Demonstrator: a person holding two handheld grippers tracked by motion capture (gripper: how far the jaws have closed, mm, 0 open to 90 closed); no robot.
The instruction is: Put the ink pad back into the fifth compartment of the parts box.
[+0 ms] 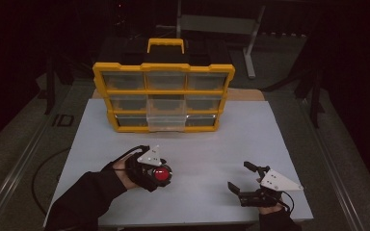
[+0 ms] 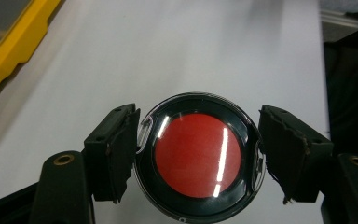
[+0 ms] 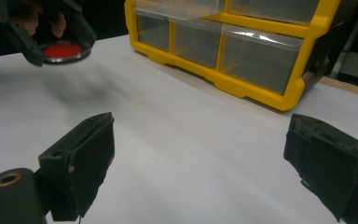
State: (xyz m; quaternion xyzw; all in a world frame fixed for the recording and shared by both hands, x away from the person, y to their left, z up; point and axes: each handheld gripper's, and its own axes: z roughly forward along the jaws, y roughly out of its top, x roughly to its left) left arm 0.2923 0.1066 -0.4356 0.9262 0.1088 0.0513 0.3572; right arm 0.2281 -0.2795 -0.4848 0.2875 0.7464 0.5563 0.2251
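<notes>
Two grippers work above a white table [image 1: 192, 144]. The left gripper [image 1: 160, 174] clamps a round black-rimmed disc with a red face [image 2: 197, 156] between its jaws, lifted clear of the tabletop at the near left, well short of the yellow drawer cabinet [image 1: 164, 96] at the far edge. One middle drawer [image 1: 165, 120] of the bottom row stands pulled out. The right gripper [image 1: 243, 178] rests at the near right, jaws spread wide with nothing between them.

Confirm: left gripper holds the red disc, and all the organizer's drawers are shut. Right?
Not quite. The left gripper does hold the red disc, but the organizer has its bottom middle drawer pulled out, as the high view shows.
</notes>
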